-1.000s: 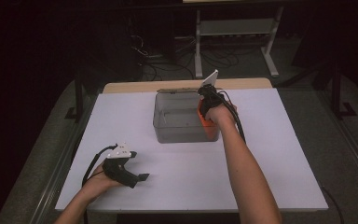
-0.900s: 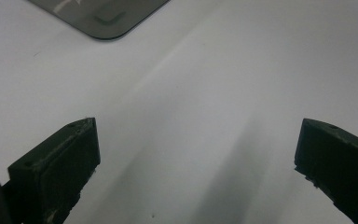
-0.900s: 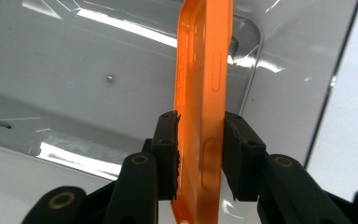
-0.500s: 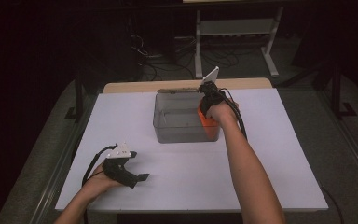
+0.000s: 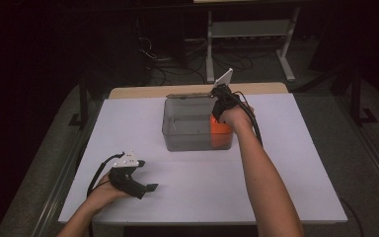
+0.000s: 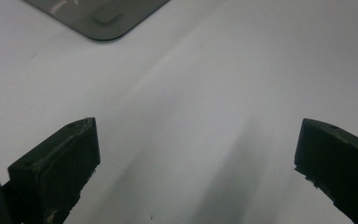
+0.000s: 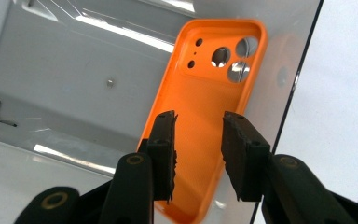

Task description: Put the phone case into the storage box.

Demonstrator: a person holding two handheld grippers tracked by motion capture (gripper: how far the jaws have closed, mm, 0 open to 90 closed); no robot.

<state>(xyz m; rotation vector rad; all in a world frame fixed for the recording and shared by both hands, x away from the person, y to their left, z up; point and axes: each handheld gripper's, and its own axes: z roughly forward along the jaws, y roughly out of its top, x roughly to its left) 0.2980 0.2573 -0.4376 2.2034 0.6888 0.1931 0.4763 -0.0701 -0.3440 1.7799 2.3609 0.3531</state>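
Right claw, high view: right gripper [image 5: 221, 101] hangs over the right end of the clear plastic bin [image 5: 190, 129], pointing down into it; how its jaws stand I can't tell from this height.
Bin, high view: sits at the far middle of the white table [image 5: 301, 163]; an orange phone case [image 5: 220, 132] shows through its right end.
Left claw, high view: left gripper [image 5: 148, 186] lies low over the near left of the table, well apart from the bin.
Left claw, left gripper view: jaws stand wide apart with bare white tabletop between them; a rounded corner of the bin [image 6: 103, 16] sits at the top edge.
Right claw, right gripper view: right gripper [image 7: 198, 149] has a narrow gap between its jaws, pads clear of the case, clamped on nothing.
Bin contents, right gripper view: orange phone case [image 7: 212, 107] lies in the bin close to its right wall, camera cut-outs at the far end; a small dark speck marks the bin floor [image 7: 74, 79].
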